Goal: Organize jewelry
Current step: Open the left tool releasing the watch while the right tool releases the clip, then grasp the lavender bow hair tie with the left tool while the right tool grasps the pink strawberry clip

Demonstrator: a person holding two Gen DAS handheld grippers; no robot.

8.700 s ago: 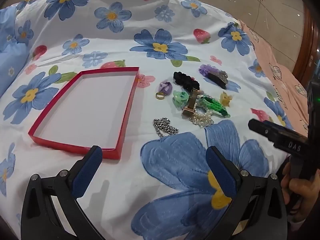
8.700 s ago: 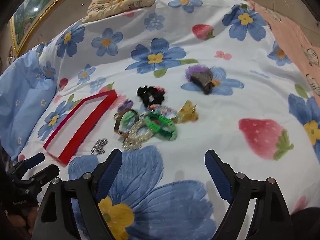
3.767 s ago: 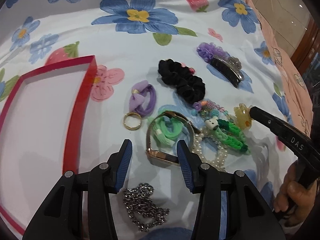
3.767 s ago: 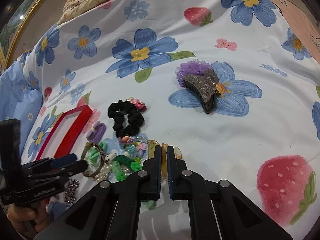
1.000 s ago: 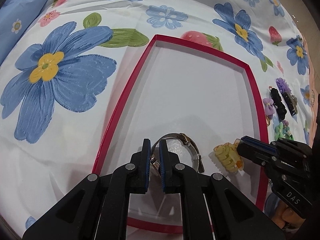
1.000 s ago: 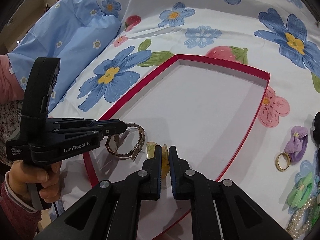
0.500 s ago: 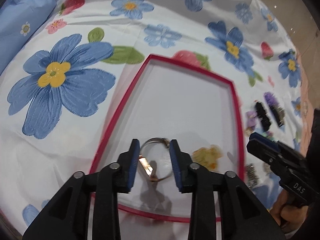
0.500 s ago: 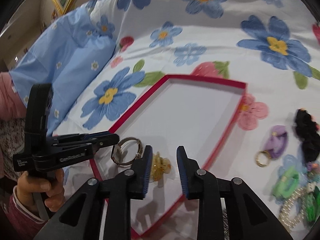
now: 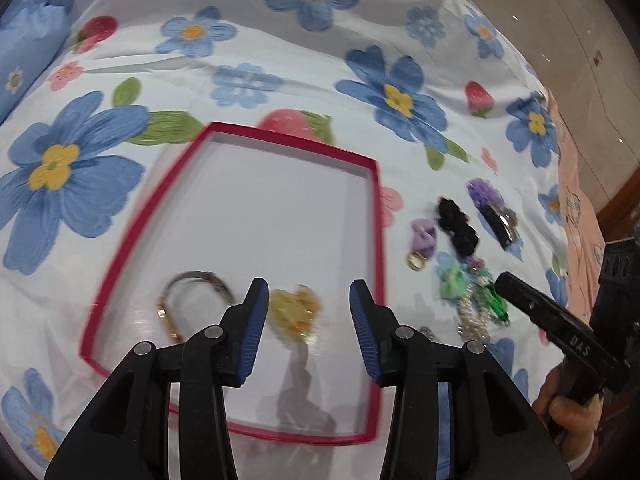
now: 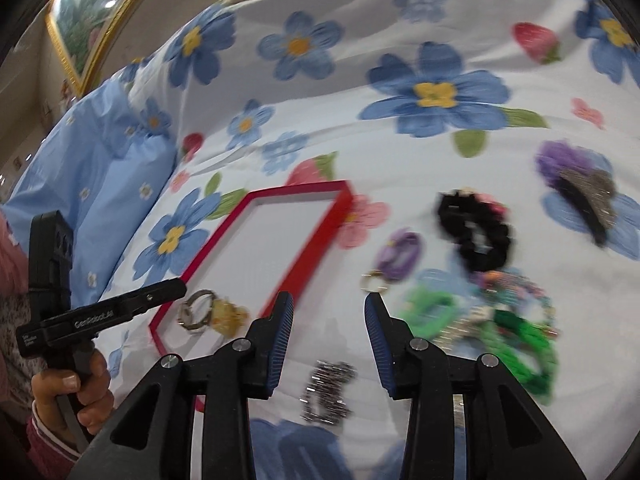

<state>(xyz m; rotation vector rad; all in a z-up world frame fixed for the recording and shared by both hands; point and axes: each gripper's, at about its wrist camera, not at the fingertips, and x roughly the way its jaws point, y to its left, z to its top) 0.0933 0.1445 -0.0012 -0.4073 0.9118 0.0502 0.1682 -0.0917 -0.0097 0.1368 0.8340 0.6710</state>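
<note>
Both grippers open wide, hold nothing. Watch [image 9: 192, 300] and yellow clip [image 9: 294, 314] lie in red tray [image 9: 376, 216]. Silver chain [image 10: 328, 386] on bed, just ahead between right gripper [image 10: 328, 336] fingers; left gripper [image 9: 306, 328] over tray, farther.

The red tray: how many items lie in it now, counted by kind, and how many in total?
Inside the tray:
Watch: 1
Yellow claw clip: 1
Total: 2
</note>
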